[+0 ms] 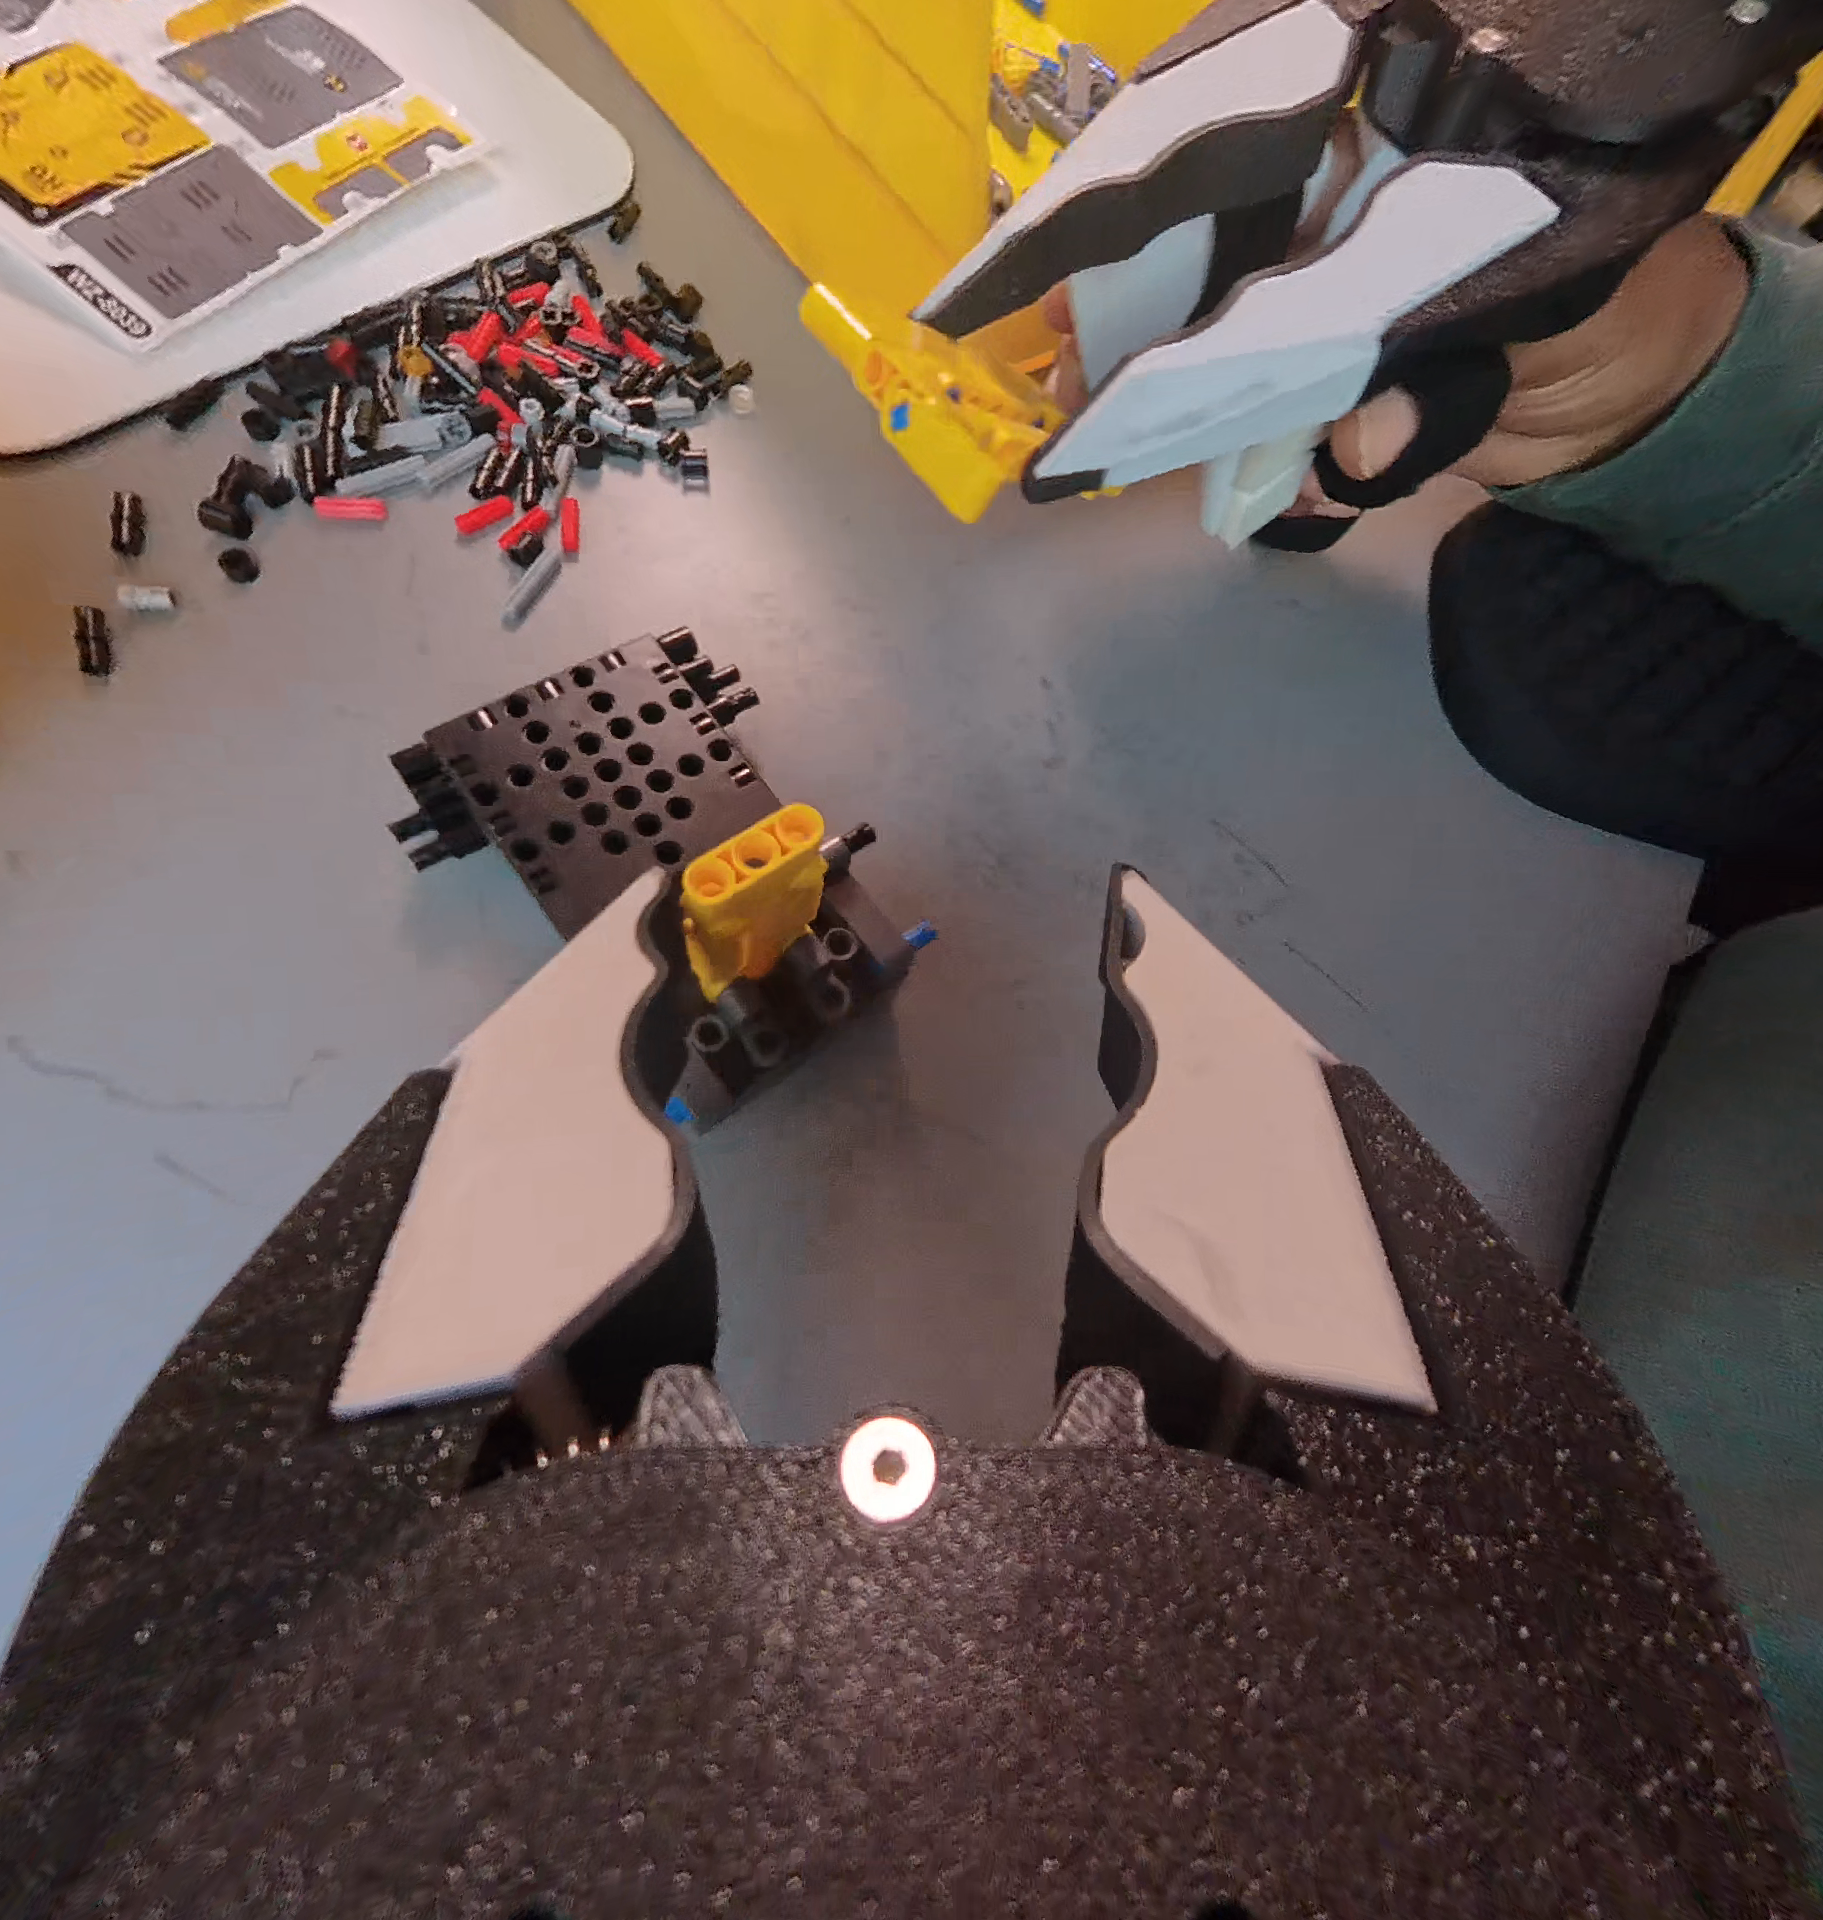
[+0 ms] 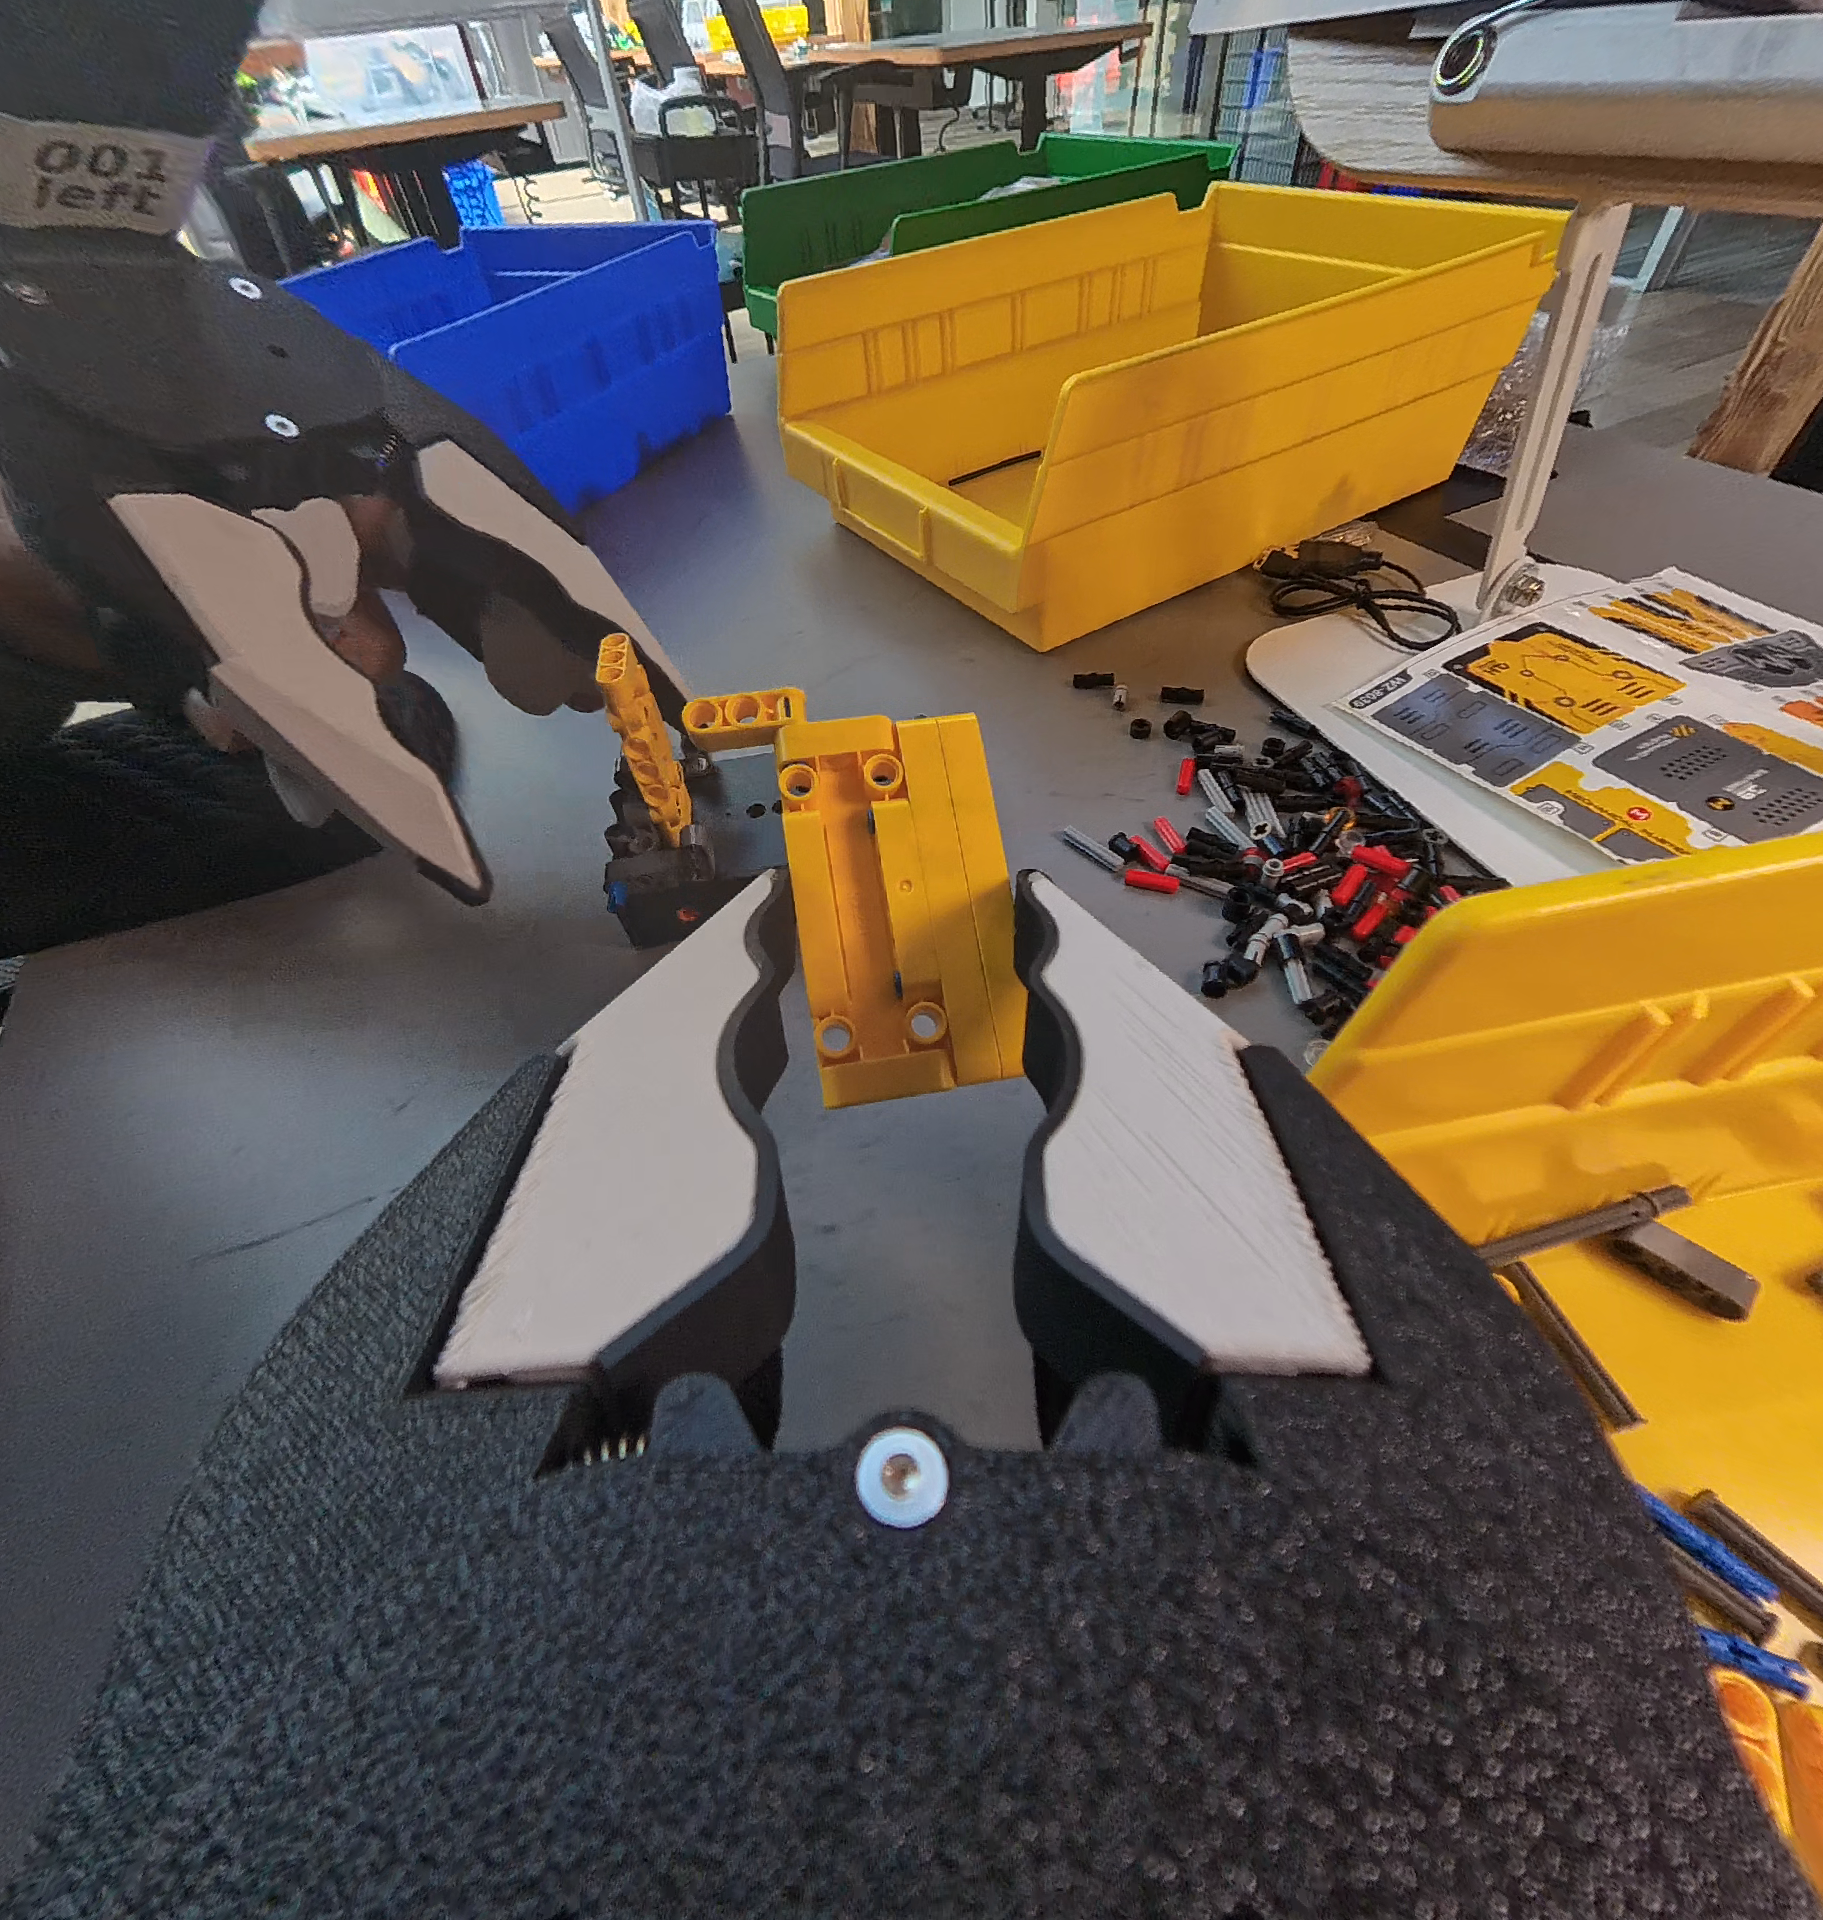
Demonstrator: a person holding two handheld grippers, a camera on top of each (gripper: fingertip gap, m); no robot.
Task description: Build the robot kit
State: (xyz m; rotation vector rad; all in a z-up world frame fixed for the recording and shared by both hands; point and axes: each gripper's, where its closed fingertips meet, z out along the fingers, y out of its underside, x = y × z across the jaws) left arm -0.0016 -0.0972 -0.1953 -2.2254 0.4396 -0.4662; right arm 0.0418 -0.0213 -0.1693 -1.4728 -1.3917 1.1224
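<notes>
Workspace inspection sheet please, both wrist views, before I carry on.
Surface: grey table, scuffed.
Job's things: yellow panel assembly gripped by right gripper; black perforated plate with upright yellow beam on table.
Clutter: pile of black, red and grey pins; sticker sheet.
Grippers: left gripper open, one finger beside the yellow beam; right shut on the panel.
Cables: black cable by the yellow bin.
Surroundings: blue bin, green bin, desks and chairs behind.
</notes>
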